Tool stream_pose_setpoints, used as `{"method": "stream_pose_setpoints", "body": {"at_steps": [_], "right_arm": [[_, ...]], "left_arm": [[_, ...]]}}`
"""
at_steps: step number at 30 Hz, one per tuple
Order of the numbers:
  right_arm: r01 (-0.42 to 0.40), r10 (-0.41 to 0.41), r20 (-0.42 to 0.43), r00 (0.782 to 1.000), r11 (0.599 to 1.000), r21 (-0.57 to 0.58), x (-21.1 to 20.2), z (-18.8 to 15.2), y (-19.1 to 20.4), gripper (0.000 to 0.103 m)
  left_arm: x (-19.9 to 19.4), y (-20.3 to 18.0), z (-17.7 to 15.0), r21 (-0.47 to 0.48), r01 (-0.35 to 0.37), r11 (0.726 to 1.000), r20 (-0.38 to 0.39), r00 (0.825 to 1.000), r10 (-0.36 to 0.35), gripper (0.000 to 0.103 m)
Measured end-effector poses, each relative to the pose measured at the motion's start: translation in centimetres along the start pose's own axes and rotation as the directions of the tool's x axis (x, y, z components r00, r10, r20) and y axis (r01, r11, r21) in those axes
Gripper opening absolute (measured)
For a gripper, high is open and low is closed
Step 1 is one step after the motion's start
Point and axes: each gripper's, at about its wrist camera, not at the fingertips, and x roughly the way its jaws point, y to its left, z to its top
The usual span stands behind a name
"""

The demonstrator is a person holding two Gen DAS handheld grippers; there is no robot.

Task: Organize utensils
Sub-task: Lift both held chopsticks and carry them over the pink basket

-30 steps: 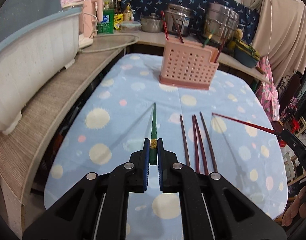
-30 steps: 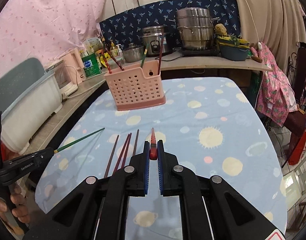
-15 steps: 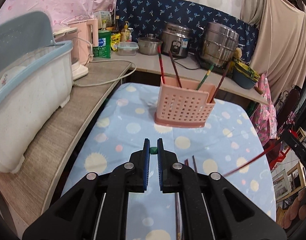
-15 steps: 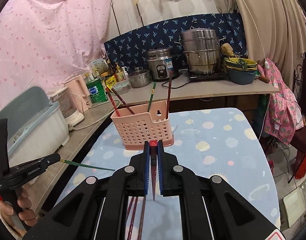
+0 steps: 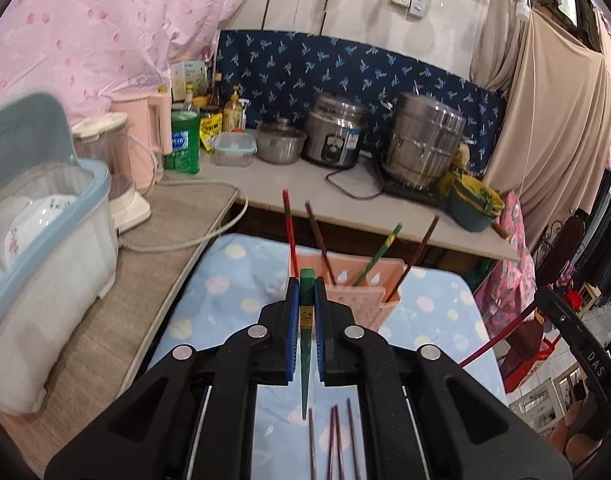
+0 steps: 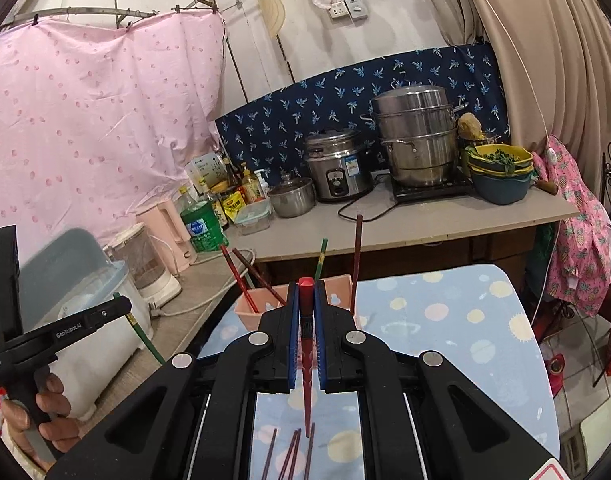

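We carry one chopstick in each gripper toward the pink perforated plastic utensil basket (image 5: 365,292), which stands on the pale-blue spotted tablecloth (image 5: 233,276) and serves as our landmark. The left gripper (image 5: 304,312) has its blue-padded jaws closed tight on a green lacquered chopstick (image 5: 305,344), blunt end up just in front of the basket's near wall, tapered tip hanging down over the cloth. The right gripper (image 6: 305,316) is likewise pinched shut on a red lacquered chopstick (image 6: 306,344), blunt end level with the basket's rim, tip pointing down.

Inside the basket already stand four sticks, two leaning left and two leaning right. On the cloth on our side of the basket, three dark brown chopsticks (image 5: 333,440) lie loose, roughly side by side.

We judge the step in hand to be the carry-and-drop: both sticks are lifted, neither is yet inside. The next move calls for bringing each gripper above the basket's open top, keeping the stick near upright so the tip clears the rim and the standing sticks, lowering the tip into a compartment, then easing the jaws apart. Doing it one hand at a time should keep the grippers from crowding each other. Which compartment suits each colour we cannot tell.
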Motion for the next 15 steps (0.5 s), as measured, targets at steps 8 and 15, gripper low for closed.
{"method": "stream_pose_setpoints", "body": {"at_steps": [8, 15], "right_arm": [[-0.025, 0.024, 0.123, 0.992, 1.000, 0.010, 3.3, 8.1, 1.7, 0.007], [-0.026, 0.023, 0.127, 0.992, 0.999, 0.019, 7.7, 10.4, 2.0, 0.007]], "left_arm": [[0.6, -1.3, 7.6, -0.018, 0.000, 1.000, 0.132, 0.991, 0.003, 0.007], [4.3, -1.7, 11.3, -0.022, -0.012, 1.000, 0.166, 0.986, 0.016, 0.007]]}}
